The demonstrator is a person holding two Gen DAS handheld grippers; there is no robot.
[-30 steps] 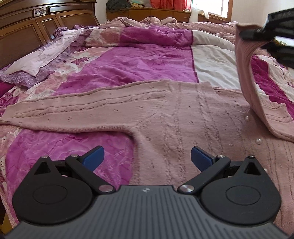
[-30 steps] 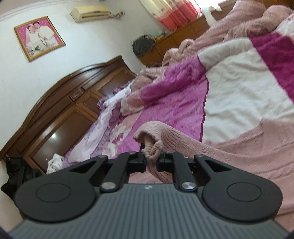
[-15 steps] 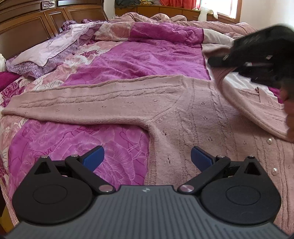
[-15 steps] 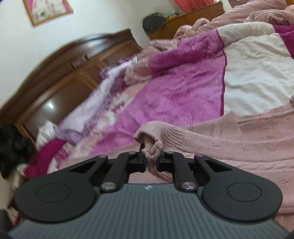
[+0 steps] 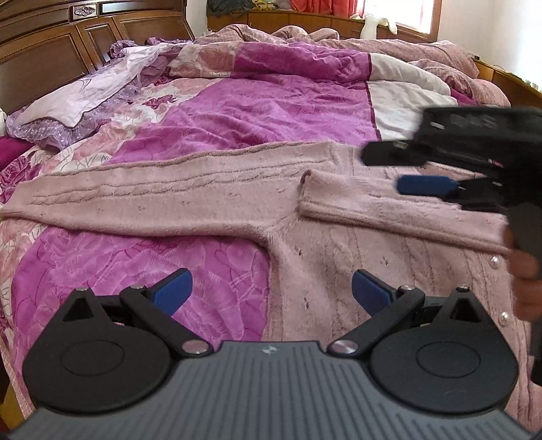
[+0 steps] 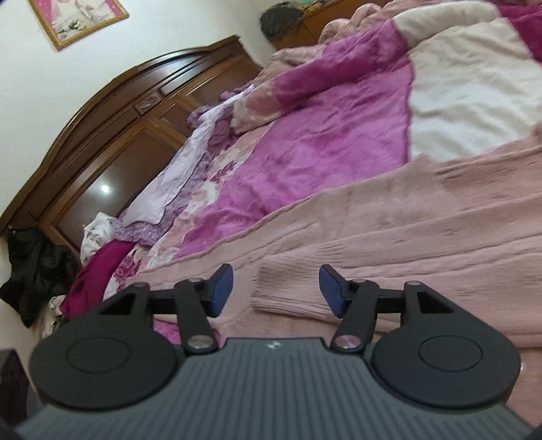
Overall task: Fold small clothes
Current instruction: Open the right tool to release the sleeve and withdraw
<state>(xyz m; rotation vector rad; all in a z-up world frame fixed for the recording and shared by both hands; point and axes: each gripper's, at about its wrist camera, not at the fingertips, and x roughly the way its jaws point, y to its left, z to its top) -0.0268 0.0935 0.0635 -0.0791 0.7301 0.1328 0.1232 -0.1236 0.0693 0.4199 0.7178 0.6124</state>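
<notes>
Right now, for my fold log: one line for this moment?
sweater flat | right sleeve folded across | right tongs opening, empty | left tongs open

Daylight from window (image 5: 420,15) far ahead-right of left gripper (image 5: 271,291); window blown out, room bright, shadows soft. Left view mostly sharp, but right gripper (image 5: 399,169) ahead-right smeared w/ motion blur. Right view soft overall, cardigan (image 6: 423,237) ahead streaked. Glare spot on headboard (image 6: 105,188) ahead-left. Fisheye bends edges, corners dark.
</notes>
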